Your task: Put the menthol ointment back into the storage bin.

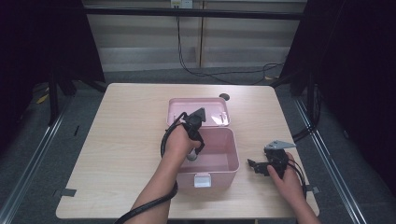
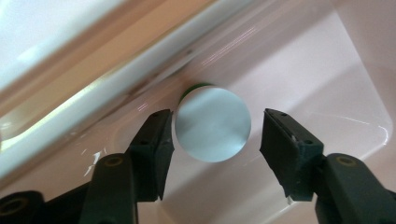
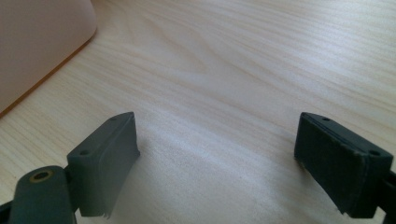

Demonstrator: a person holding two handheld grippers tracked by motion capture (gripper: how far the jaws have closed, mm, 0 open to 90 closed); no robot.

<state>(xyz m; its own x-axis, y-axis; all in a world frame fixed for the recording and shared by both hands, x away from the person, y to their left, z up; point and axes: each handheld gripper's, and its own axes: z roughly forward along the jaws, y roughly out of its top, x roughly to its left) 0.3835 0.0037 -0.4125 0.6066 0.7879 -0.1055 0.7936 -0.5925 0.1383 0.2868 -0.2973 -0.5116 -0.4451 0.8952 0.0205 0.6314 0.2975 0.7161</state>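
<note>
Inside the open pink box [image 1: 219,156], near its left wall, a small round silver-topped container [image 2: 213,124] is bracketed by the spread jaws of the left gripper [image 2: 215,140], not clamped. It looks light, rigid and smooth; its sides should be pinched. The walls crowd it. The right gripper [image 3: 215,158] rests open on the bare table [image 3: 243,56].

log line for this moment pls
left gripper: open, astride round cap in pink box | right gripper: open, over table
</note>
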